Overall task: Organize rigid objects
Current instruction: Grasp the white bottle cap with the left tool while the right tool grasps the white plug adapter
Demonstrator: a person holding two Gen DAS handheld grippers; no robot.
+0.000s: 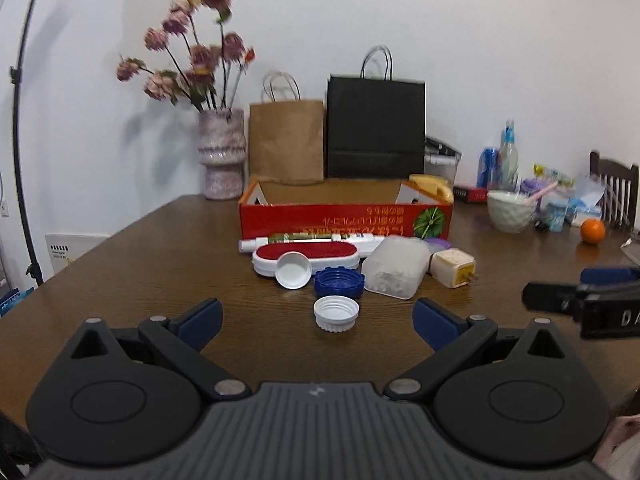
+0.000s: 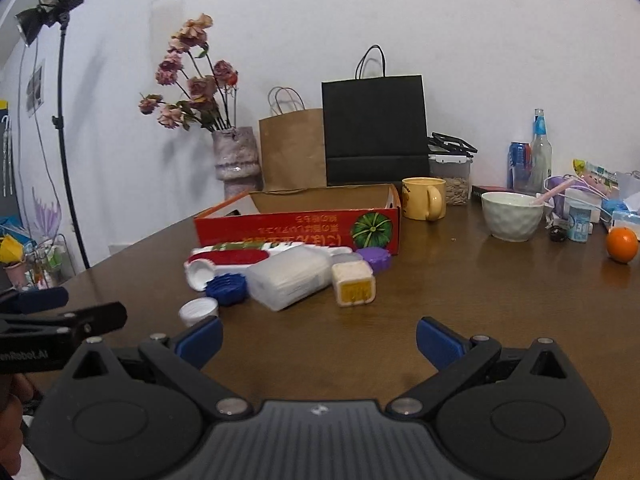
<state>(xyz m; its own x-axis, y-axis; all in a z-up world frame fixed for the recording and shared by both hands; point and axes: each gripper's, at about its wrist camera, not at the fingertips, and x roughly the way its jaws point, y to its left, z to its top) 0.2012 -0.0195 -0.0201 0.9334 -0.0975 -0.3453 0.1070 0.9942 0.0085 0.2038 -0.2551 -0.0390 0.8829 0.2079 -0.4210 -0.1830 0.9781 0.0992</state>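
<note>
The left gripper hangs low over the wooden table with its blue-padded fingers spread wide and nothing between them. The right gripper is likewise spread and empty, hovering above bare tabletop; its tip shows at the right edge of the left wrist view.

Just ahead of the left gripper, in line with the gap between its fingers, a white ribbed cap sits open side up. Right behind it lies a blue notched cap, and to that one's left a smaller white cap tilts against a white brush with a red pad. A white tube lies behind the brush. To the right sit a frosted plastic box, a cream plug adapter and a purple lid.

All of this cluster lies just in front of an open red cardboard box. A yellow mug stands beside the box's right end. Behind stand a brown paper bag, a black paper bag and a vase of dried flowers. Farther right are a white bowl and an orange.
</note>
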